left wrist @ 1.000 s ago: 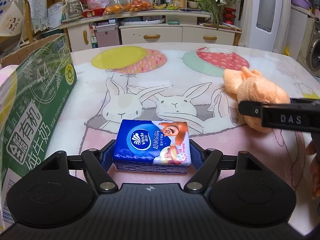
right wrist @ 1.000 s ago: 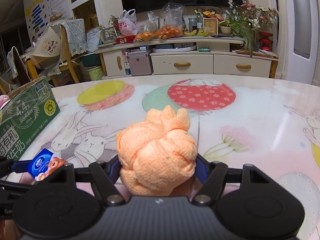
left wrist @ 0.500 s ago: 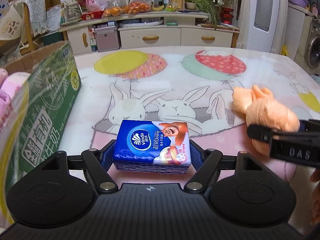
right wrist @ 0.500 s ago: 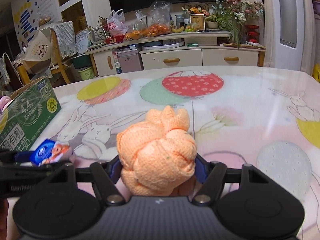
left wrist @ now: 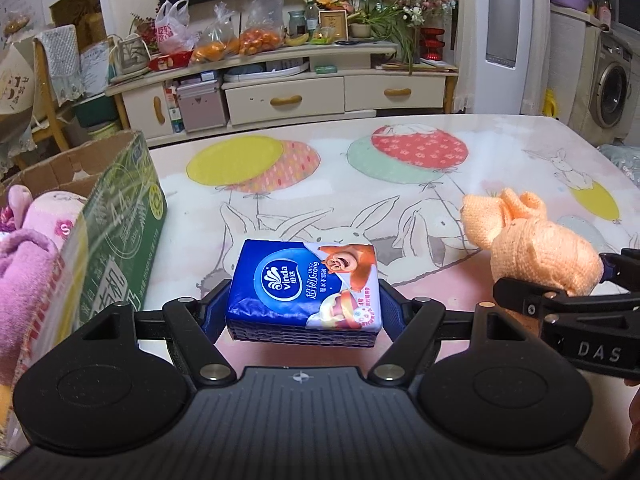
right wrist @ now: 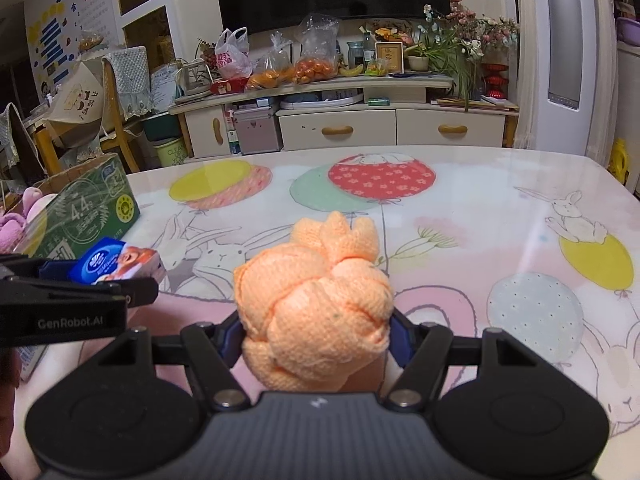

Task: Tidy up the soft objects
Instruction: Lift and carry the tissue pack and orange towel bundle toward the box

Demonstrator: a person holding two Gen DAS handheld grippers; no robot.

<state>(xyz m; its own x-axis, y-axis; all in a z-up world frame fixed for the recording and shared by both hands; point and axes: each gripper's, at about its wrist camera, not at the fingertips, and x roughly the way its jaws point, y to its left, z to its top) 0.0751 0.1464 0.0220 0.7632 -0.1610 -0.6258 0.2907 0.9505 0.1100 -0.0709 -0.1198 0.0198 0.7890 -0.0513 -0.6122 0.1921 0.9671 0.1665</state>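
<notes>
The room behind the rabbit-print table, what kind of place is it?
Most likely a home living room: a cream sideboard with drawers, clear bags of oranges on it, and a front-loading washing machine at the side.

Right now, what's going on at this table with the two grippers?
A person is tidying soft things with a handheld gripper in each hand. The left gripper is clamped on a blue tissue pack, held above the table. The right gripper is clamped on a knotted orange cloth, its fingers having just squeezed in a little. At the left stands an open green cardboard box with pink plush things inside. Neither held item is in the box yet.
</notes>
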